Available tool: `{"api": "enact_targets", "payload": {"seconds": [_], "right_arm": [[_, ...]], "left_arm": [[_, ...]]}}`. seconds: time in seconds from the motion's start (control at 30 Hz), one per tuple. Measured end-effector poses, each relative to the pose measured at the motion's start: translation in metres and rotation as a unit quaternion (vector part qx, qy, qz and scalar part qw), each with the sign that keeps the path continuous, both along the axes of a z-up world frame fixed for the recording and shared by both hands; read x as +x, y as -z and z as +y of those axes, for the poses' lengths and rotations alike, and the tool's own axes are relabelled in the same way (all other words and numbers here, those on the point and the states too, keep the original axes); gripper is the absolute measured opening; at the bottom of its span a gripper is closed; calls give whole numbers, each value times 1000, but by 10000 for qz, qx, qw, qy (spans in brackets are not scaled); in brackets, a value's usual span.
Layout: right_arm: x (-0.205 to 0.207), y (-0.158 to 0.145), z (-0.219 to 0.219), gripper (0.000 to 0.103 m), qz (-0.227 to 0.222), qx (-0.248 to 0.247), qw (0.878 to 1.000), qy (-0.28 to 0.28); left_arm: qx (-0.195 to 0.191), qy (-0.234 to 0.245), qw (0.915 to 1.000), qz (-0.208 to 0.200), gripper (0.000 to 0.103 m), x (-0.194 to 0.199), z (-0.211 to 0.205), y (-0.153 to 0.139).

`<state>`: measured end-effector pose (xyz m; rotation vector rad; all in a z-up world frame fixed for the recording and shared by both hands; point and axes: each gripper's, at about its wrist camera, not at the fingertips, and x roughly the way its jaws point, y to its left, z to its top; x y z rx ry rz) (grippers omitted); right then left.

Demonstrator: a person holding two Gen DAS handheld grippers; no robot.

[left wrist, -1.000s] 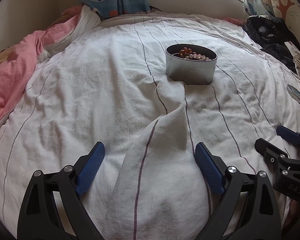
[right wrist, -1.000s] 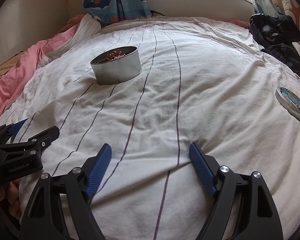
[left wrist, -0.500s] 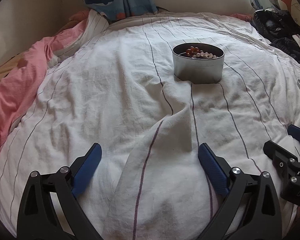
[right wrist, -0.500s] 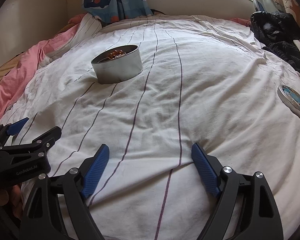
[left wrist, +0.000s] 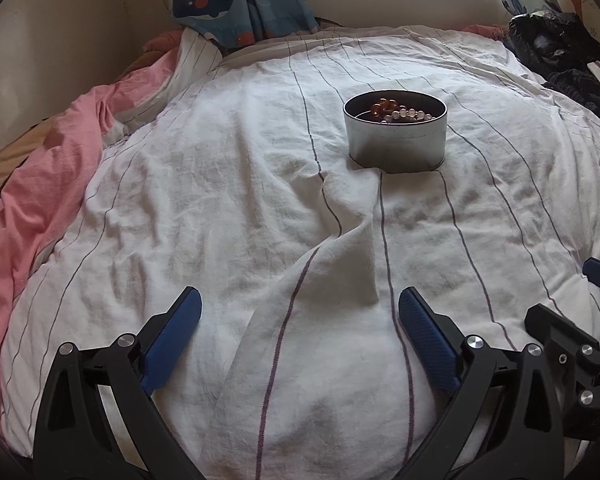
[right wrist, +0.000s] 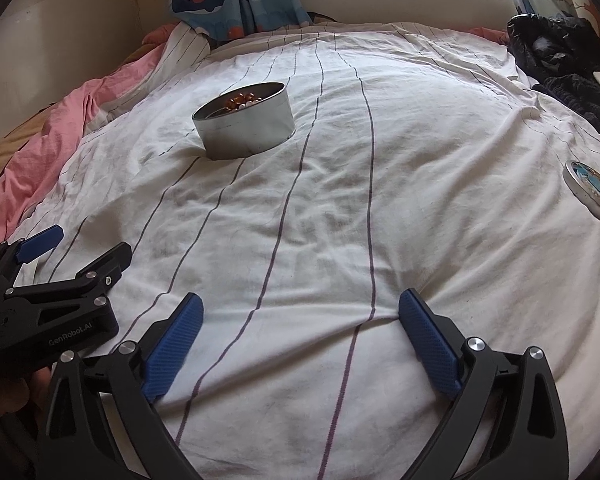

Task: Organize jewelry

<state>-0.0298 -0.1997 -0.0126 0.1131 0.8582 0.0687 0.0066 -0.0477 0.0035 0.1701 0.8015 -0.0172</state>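
Both the left gripper and the right gripper have just been opening and now gape wide, empty, over the sheet. Beyond them the round tin stands upright, mouth up, with the beads inside.

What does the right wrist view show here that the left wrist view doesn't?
Only the right wrist view shows the tin's lid in full, its picture side up, plus the "GenRobot.AI" lettering on the left gripper. Only the left wrist view shows a raised fold in the sheet before the tin. Both share the open round tin of beads, the striped sheet, whale curtain, and wide-open, empty jaws.
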Motion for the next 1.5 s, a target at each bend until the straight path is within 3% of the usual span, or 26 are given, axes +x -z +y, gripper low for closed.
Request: {"api": "enact_targets", "payload": {"seconds": [0.23,0.57,0.83,1.5], "right_arm": [[0,0,0,95,-7,-14,10000,0],[-1,0,3,95,-9,-118,9999,25],[1,0,4,95,23,-204,9998,41],[2,0,4,95,21,-193,9998,39]], "left_arm": [[119,138,9998,-71,95,0,-12,-4],[-144,369,9992,9,96,0,-5,-4],[-338,243,9990,179,96,7,1,1],[-234,159,9992,294,96,12,-1,5]]}}
